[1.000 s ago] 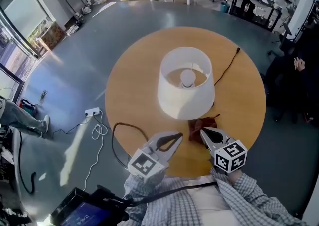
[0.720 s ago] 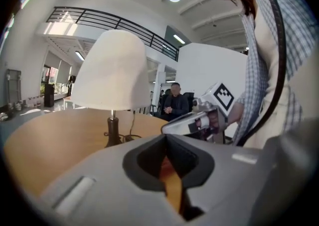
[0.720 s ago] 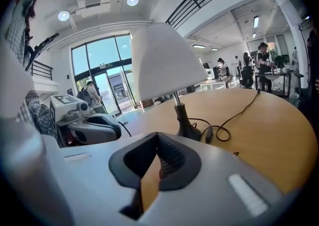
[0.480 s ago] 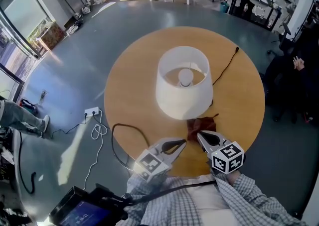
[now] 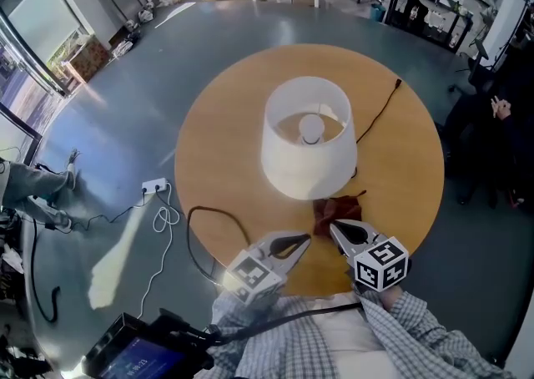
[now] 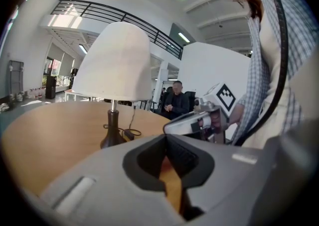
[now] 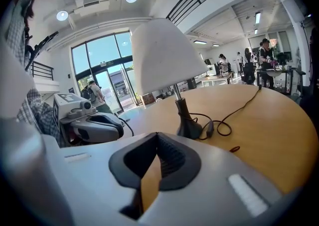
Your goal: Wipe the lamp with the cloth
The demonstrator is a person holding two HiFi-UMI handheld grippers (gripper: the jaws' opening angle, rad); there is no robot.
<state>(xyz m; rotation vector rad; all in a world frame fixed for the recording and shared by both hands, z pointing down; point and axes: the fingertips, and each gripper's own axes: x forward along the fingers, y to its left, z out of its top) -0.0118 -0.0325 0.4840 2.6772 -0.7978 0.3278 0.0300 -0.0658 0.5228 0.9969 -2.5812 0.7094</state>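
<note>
You held your left tongs [image 5: 305, 240] closed and empty at the near edge of the worktop [image 5: 217, 144], aimed at the lamp [image 5: 307, 139], which stood upright mid-worktop with room round its shade for wiping. The dark red cloth [image 5: 340, 207] lay crumpled just beside the lamp's foot. Your right tongs [image 5: 335, 226], likewise closed on nothing, pointed at its near edge, perhaps touching it; that suits a cloth about to be taken up as well as one just laid down.
</note>
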